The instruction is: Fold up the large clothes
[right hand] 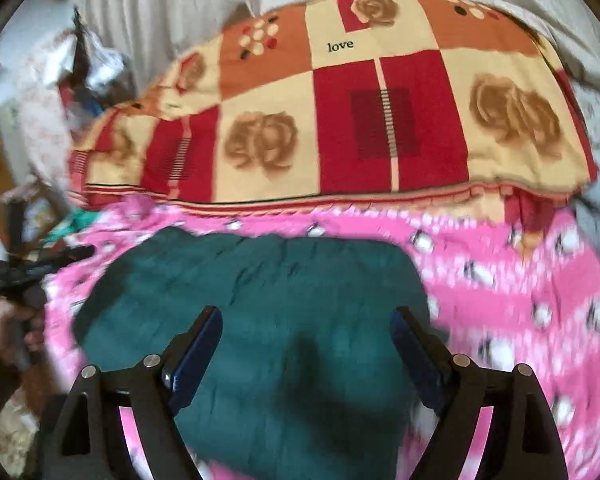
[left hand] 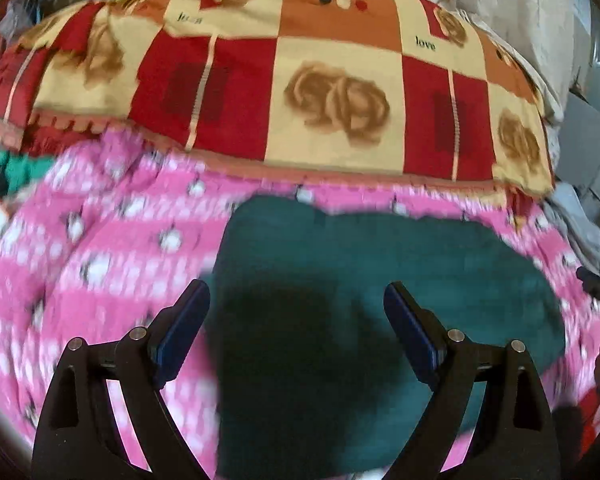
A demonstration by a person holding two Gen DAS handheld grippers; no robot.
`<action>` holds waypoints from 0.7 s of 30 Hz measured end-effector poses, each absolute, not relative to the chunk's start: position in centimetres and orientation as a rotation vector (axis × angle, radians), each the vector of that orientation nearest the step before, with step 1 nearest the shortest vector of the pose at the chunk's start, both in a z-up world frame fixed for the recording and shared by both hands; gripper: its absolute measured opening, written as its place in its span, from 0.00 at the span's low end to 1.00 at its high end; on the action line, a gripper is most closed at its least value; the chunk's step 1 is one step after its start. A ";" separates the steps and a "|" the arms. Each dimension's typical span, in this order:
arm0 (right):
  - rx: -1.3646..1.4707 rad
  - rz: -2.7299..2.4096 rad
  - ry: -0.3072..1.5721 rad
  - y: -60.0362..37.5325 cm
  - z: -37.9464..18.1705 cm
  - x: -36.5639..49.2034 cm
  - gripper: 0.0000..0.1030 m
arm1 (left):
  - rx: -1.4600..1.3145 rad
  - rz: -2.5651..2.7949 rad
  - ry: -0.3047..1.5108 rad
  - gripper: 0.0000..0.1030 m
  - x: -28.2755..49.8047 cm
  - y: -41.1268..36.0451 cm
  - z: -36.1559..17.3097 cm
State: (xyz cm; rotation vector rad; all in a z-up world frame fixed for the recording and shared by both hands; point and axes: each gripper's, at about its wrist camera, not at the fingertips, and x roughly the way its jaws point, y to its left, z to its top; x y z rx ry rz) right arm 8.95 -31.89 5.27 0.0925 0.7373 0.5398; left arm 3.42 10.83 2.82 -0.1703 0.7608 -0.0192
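Teal garment (left hand: 380, 280) under both wide, empty claws; only right view shows a hand (right hand: 8, 320).

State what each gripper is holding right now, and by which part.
Nothing is held. The left gripper and right gripper both stand open above the dark green garment, with no cloth between their pads.

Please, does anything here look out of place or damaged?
Nothing stands out. The dark green garment lies fairly flat on the pink blanket, with only small creases, and no spill or tear shows.
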 end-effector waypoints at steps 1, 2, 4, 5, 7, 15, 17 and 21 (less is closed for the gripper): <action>0.139 0.529 0.741 -33.2 4.4 7.7 0.81 | -0.180 -0.029 0.768 0.86 2.7 11.3 2.0; 0.178 0.518 0.743 -34.0 3.6 6.9 0.81 | -0.198 -0.042 0.773 0.86 1.5 11.6 0.8; 0.288 0.506 0.760 -35.9 0.8 5.0 0.81 | -0.241 -0.083 0.787 0.86 0.0 11.7 -1.2; 0.333 0.513 0.781 -36.2 -0.7 4.5 0.81 | -0.263 -0.105 0.798 0.86 -0.5 11.6 -2.0; 0.375 0.517 0.811 -36.2 -2.8 4.1 0.81 | -0.307 -0.133 0.809 0.86 -1.1 11.3 -3.7; 0.540 0.602 0.868 -35.5 -6.3 7.1 0.73 | -0.394 -0.163 0.822 0.92 -0.2 11.0 -5.7; 0.516 0.619 0.842 -35.5 -5.9 7.9 0.62 | -0.399 -0.171 0.827 0.92 0.1 10.3 -5.7; 0.531 0.579 0.823 -36.5 -5.4 10.4 0.59 | -0.393 -0.156 0.828 0.92 1.2 8.6 -5.4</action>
